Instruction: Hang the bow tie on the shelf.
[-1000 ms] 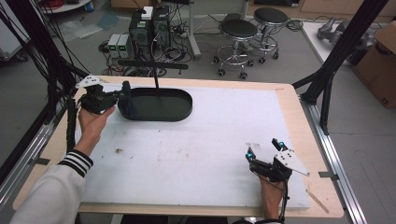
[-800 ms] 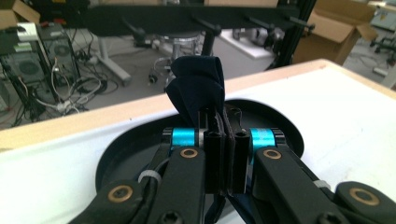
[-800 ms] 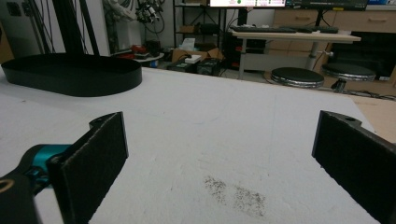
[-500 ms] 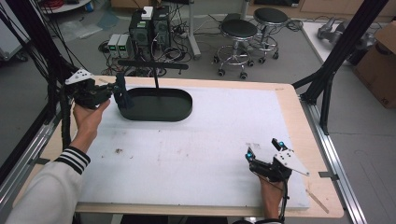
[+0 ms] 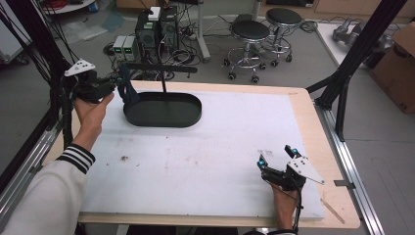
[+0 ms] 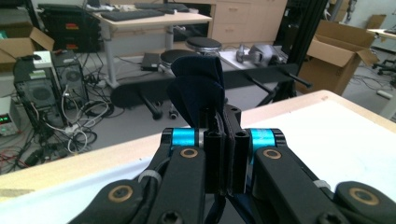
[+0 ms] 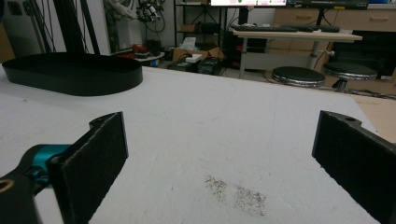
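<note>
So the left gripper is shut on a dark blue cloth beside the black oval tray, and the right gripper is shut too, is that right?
Not quite: the right gripper is open, its jaws wide apart over the white table mat, as the right gripper view shows. The left gripper is indeed shut on the dark blue cloth beside the black oval tray.

The left gripper (image 5: 115, 84), its jaws clamped on a dark blue cloth (image 5: 128, 90), now sits higher and further out from the black oval tray (image 5: 164, 116) than in the earlier pictures, beyond the tray's left end rather than over its rim. The cloth has come up with it and now hangs from the jaws down to the tray's left end, instead of lying bunched against the tray.
</note>
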A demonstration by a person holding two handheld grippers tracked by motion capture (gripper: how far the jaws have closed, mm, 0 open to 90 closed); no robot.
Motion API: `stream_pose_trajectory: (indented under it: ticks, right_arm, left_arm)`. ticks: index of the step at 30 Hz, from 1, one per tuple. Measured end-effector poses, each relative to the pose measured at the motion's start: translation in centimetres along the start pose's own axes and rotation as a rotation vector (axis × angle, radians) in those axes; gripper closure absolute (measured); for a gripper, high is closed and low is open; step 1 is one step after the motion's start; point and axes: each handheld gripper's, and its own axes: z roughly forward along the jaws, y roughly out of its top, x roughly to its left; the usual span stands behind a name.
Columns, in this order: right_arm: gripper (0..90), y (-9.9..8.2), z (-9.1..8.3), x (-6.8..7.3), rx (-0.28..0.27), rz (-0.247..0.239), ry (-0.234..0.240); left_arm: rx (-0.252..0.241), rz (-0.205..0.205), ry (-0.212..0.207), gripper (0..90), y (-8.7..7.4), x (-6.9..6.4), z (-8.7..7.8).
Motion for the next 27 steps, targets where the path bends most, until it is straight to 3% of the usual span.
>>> stream_pose_trajectory:
  ticks: [27]
  right_arm:
    - [2.4,0.0,0.0,0.0,0.005,0.002,0.004]
  left_arm:
    - [-0.048,0.012,0.047,87.9,2.8,1.6,2.2]
